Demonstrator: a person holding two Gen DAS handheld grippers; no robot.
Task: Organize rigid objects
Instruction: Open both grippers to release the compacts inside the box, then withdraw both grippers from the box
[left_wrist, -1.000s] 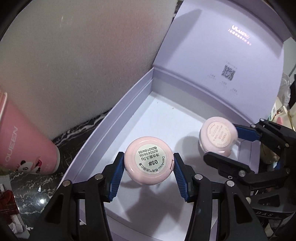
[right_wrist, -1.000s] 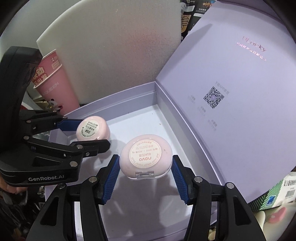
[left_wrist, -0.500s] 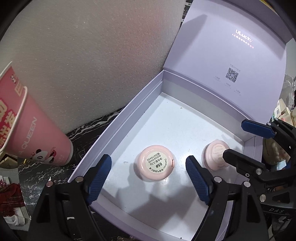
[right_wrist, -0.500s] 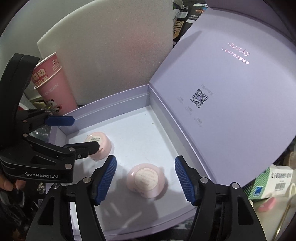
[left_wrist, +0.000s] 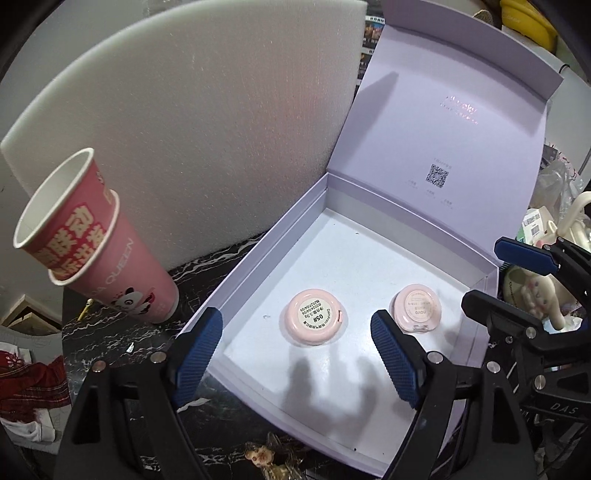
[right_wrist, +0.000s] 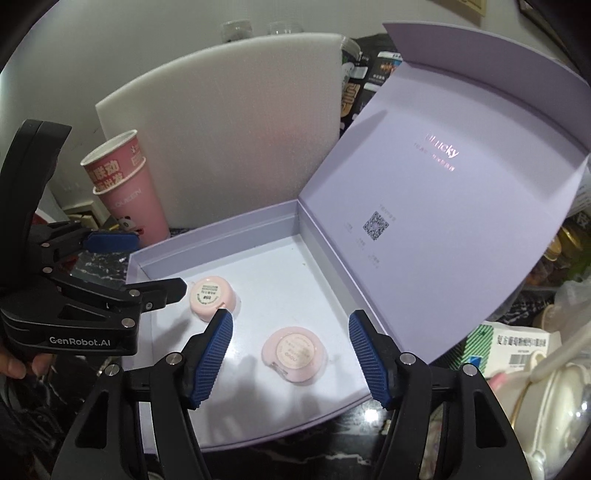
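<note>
Both pink compacts, one (left_wrist: 314, 321) under the left gripper (left_wrist: 295, 350) and one (right_wrist: 293, 354) under the right gripper (right_wrist: 290, 354), lie label-up and apart on the open lavender box's (left_wrist: 258, 254) floor, probably spaced for tidiness, both grippers' jaws spread and empty.

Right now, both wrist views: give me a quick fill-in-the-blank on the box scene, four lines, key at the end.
1. Both pink compacts lie inside the lavender ____.
2. The box has its lid standing ____.
3. The left gripper and the right gripper hold ____.
4. Outside the box, against the white foam board, stand stacked pink paper ____.

Missing words: box; open; nothing; cups
</note>
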